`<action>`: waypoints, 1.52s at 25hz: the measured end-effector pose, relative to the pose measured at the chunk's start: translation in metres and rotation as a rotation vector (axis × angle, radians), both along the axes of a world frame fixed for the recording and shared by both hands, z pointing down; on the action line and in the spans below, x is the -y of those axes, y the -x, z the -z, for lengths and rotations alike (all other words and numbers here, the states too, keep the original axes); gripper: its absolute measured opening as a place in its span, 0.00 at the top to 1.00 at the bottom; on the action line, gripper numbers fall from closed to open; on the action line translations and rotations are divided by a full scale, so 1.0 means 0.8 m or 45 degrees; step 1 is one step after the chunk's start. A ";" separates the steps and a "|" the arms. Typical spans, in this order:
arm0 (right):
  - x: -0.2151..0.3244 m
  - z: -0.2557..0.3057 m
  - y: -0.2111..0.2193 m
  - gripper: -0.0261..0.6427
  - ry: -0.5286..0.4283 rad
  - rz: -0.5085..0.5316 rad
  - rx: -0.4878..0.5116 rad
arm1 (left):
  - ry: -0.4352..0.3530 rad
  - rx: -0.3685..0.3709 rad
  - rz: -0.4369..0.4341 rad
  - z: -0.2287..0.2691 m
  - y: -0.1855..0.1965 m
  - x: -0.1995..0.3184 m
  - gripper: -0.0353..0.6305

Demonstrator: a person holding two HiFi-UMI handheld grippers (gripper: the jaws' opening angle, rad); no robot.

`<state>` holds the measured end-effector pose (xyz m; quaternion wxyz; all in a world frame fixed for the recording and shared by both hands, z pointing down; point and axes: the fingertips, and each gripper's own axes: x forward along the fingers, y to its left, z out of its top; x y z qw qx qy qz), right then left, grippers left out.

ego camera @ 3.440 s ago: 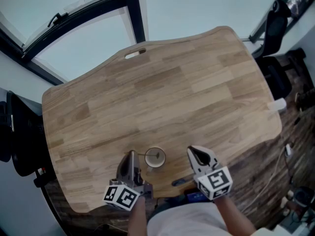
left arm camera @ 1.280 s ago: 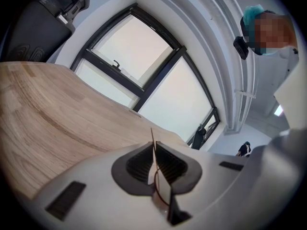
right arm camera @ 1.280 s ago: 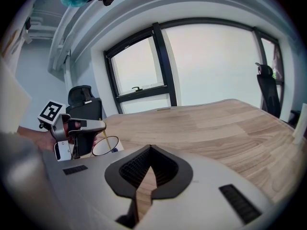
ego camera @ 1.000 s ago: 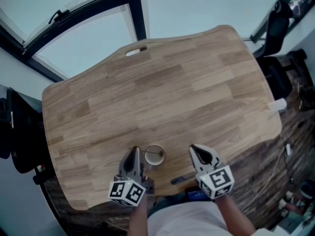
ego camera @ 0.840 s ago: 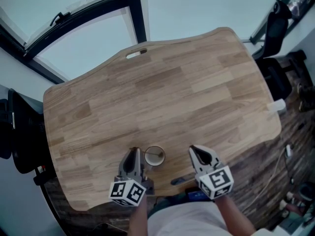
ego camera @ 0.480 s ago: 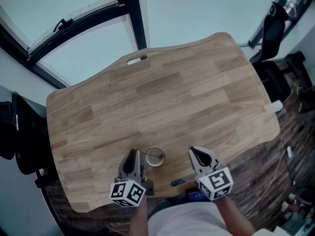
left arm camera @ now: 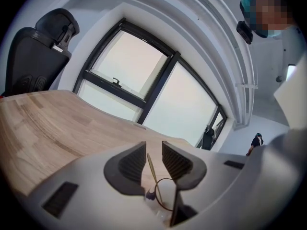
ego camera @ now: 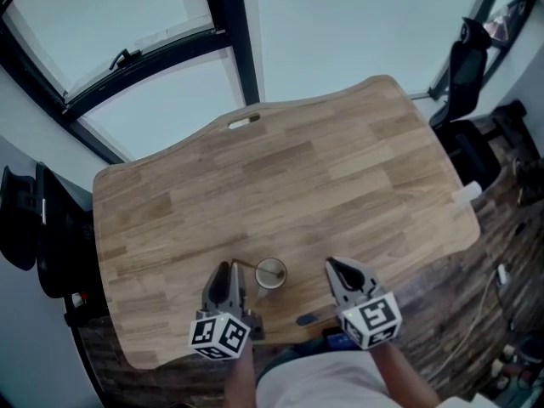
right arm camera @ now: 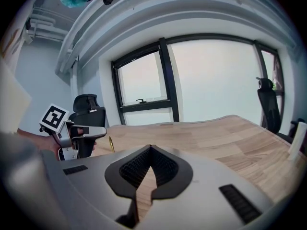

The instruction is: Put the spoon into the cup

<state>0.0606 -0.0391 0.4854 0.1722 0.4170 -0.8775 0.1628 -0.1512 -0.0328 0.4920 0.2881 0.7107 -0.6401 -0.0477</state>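
Wood in pale planks makes up the curved-edged surface point(ego camera: 297, 177) that fills the head view. Close to its near edge stands a small round clear glass cup point(ego camera: 270, 273) with a slim gold-coloured spoon point(ego camera: 248, 266) inside it, the handle leaning out over the rim toward the left. The left gripper point(ego camera: 223, 270) hovers just beside the cup on that side, its marker cube nearest the person. In the left gripper view its claw is parted by a narrow gap, and the spoon handle shows through that gap without touching either ribbed pad, the cup's rim below it, so this claw grips nothing. The right gripper point(ego camera: 333, 267) is on the other side of the cup, a little apart from it. In the right gripper view its claw tips meet, closed on nothing, with bare wood visible through the slot behind the tips. That view also catches the left gripper off to the left, the top of the gold handle just beside it. A slot-shaped cutout point(ego camera: 244, 121) lies near the far edge of the surface, a black office chair point(ego camera: 38, 228) stands off its left end and a second chair point(ego camera: 466, 53) off its far right corner, and a black-framed window point(ego camera: 93, 32) runs beyond
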 end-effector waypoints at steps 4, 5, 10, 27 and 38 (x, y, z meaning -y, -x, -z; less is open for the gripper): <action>-0.006 0.016 0.006 0.97 -0.044 0.009 0.009 | -0.026 0.033 -0.014 0.015 0.000 -0.008 0.82; -0.008 0.020 0.007 0.97 -0.058 0.010 0.011 | -0.030 0.039 -0.022 0.017 -0.002 -0.010 0.82; -0.020 0.033 0.002 0.97 -0.098 0.002 -0.022 | -0.041 0.068 -0.054 0.023 -0.012 -0.020 0.84; -0.049 0.068 -0.003 0.97 -0.204 -0.051 -0.023 | -0.145 0.211 -0.234 0.061 -0.046 -0.049 0.94; -0.059 0.070 0.000 0.97 -0.210 -0.059 -0.031 | -0.150 0.247 -0.233 0.066 -0.034 -0.064 0.94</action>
